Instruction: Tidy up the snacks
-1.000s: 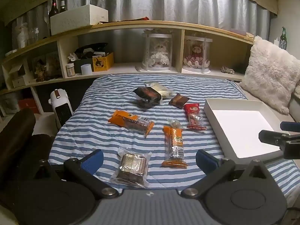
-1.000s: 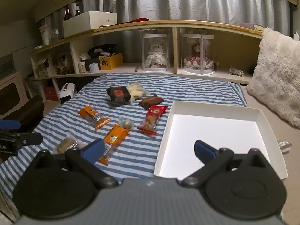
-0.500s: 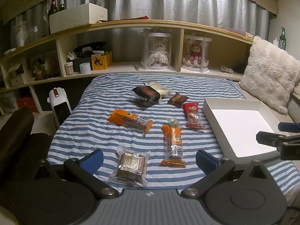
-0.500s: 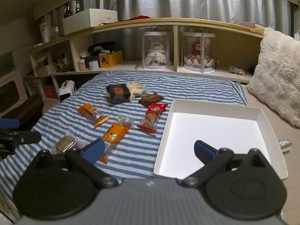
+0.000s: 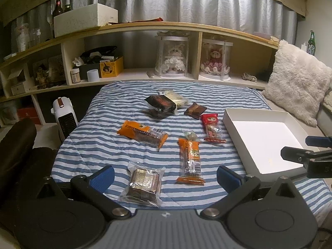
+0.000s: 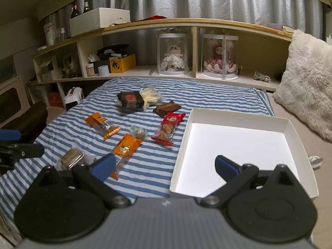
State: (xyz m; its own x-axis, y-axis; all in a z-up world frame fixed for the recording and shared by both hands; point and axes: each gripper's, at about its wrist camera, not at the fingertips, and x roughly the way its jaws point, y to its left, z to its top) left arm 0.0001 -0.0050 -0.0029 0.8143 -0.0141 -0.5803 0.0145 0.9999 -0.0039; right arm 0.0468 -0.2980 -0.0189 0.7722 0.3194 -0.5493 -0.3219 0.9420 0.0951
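- Here, the snacks lie scattered on a blue-and-white striped bed cover (image 5: 99, 145), all to the left of the white box (image 5: 234, 122), which holds nothing.
- The left claw (image 5: 165, 177) hangs low over the near edge of the bed, its blue-padded fingers (image 5: 102, 177) spread wide apart and holding nothing.
- Between those fingers, just ahead, lies a clear-wrapped brown biscuit pack (image 5: 144, 183); slightly right of it is a long orange pack (image 5: 189, 161), pointing away from the claw.
- Farther off, from left to right: a second orange pack (image 5: 143, 136), a small clear-wrapped candy (image 5: 191, 136), and a red pack (image 5: 212, 127) nearest the box.
- At the far end sit a black pack (image 5: 160, 103) overlapping a pale pack (image 5: 176, 99), and a small brown pack (image 5: 195, 110) to their right.
- Counted: two orange packs and one each of the other six, eight snacks in all, and one box.
- The right claw (image 6: 164, 166) hovers over the near left corner of the box, level and facing forward, its fingers wide apart and empty; its left fingertip (image 6: 103, 165) overlaps the long orange pack in view.
- Each claw shows at the edge of the other's view.
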